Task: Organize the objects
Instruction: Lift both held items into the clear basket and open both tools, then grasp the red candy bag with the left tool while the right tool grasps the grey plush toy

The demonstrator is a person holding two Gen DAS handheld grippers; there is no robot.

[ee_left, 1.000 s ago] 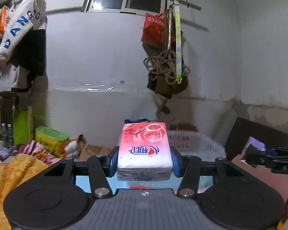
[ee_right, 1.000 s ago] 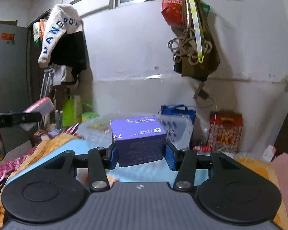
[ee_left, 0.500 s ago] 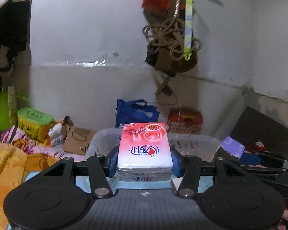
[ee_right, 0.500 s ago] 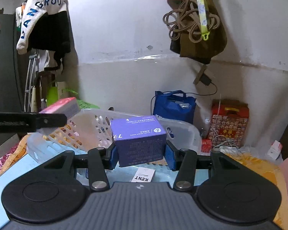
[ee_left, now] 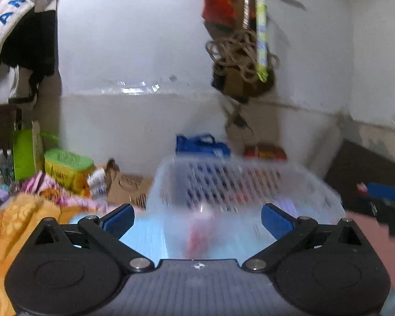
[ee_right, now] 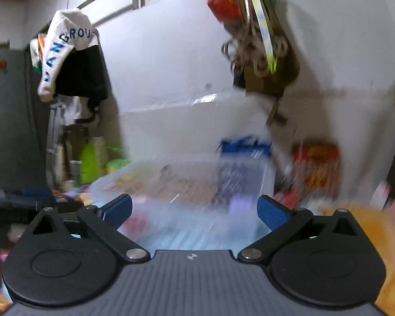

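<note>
My left gripper (ee_left: 197, 220) is open and empty in front of the white plastic basket (ee_left: 302, 184). A blurred pink and white tissue pack (ee_left: 200, 233) lies low inside the basket, between my fingers. My right gripper (ee_right: 194, 210) is open and empty at the same basket (ee_right: 181, 168), seen from its other side. A blurred purple box (ee_right: 239, 205) shows inside the basket near my right finger (ee_right: 272, 214). The right gripper also shows at the right edge of the left wrist view (ee_left: 384, 205). Both views are motion-blurred.
A blue bag (ee_left: 201, 144) and a red box (ee_left: 264, 152) stand behind the basket by the wall. A green tin (ee_left: 67, 164) and a cardboard bag (ee_left: 126, 188) lie to the left. An orange cloth (ee_left: 5, 226) covers the left side. Clothes and bags hang above.
Both grippers have opened. The tissue pack has left my left gripper and the purple box my right gripper; both now lie in the basket. Both cameras have tilted up slightly.
</note>
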